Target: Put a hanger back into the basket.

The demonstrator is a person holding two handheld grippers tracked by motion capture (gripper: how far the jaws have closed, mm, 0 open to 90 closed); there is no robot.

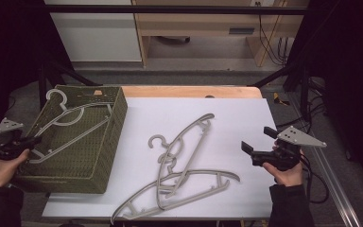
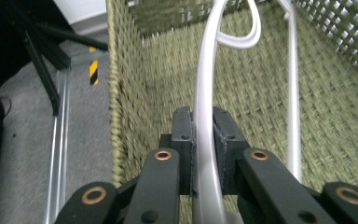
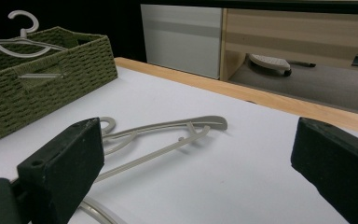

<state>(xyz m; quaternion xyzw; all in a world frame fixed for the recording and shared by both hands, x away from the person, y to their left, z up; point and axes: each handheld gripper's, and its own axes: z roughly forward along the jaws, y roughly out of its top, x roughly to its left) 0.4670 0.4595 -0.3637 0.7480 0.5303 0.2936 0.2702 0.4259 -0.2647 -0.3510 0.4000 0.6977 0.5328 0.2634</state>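
While clamped on hanger in basket, left side occupied; right side free.
Left gripper (image 2: pixel 203 140) pinches white hanger (image 1: pixel 71 124) propped in woven basket (image 1: pixel 115 137). Right gripper (image 1: pixel 261 147), jaws spread, faces two grey hangers (image 1: pixel 184 163) flat on table (image 1: pixel 246 113), crossed, long axes running toward far right; nearer to right hand.

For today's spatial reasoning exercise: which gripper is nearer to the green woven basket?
Left. The left gripper reaches over the green woven basket, clamping a hanger inside; the right gripper hovers open across the table.
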